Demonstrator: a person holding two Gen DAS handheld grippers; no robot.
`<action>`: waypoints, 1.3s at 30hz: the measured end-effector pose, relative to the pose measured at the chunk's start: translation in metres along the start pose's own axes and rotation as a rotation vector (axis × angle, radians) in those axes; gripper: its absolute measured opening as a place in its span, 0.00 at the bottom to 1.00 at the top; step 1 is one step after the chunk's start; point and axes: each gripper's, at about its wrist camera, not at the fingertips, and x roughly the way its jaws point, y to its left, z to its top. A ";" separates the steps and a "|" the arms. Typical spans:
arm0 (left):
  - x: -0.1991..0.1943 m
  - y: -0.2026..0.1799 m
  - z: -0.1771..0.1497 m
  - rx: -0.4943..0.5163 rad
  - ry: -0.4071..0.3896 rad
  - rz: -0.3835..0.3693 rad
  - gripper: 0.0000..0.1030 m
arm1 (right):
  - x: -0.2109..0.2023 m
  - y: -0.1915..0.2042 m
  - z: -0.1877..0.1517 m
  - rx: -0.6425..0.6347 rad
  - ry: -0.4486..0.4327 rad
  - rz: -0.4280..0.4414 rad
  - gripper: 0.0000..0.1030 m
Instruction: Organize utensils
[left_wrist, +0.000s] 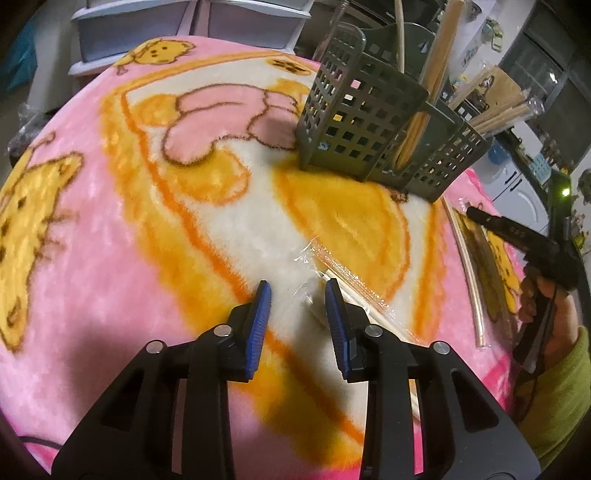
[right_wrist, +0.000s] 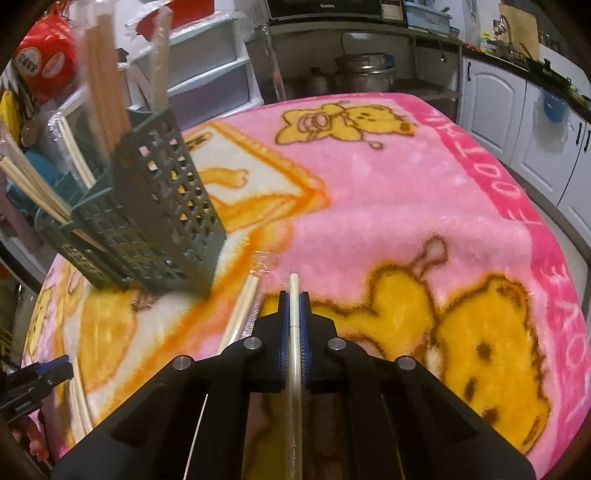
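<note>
A grey-green perforated utensil caddy (left_wrist: 369, 122) (right_wrist: 166, 206) stands on the blanket and holds wooden chopsticks (right_wrist: 107, 96) and wrapped ones. My left gripper (left_wrist: 297, 295) hovers low over a plastic-wrapped chopstick pair (left_wrist: 354, 288). The crinkled wrapper end lies between its blue pads, and the left pad stands clear of it. My right gripper (right_wrist: 294, 294) is shut on a long white straw (right_wrist: 293, 280) that runs back along its fingers. A second wrapped chopstick pair (right_wrist: 243, 310) lies just left of it. In the left wrist view the right gripper (left_wrist: 476, 216) sits at the right, with the straw (left_wrist: 467, 273) beneath it.
A pink cartoon-bear blanket (left_wrist: 110, 240) (right_wrist: 406, 192) covers the round table. White drawer units (left_wrist: 147, 33) (right_wrist: 214, 62) stand behind it, and white cabinets (right_wrist: 491, 99) line the right. A hand in a green sleeve (left_wrist: 554, 332) holds the right gripper. The left gripper (right_wrist: 48, 369) shows at lower left.
</note>
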 end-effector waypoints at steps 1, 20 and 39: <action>0.001 -0.001 0.000 0.007 -0.002 0.007 0.18 | -0.002 0.002 0.000 -0.005 -0.005 0.000 0.05; -0.049 -0.014 0.032 0.033 -0.133 -0.133 0.02 | -0.086 0.051 0.014 -0.113 -0.190 0.180 0.05; -0.106 -0.075 0.083 0.160 -0.305 -0.244 0.02 | -0.161 0.078 0.025 -0.218 -0.427 0.166 0.05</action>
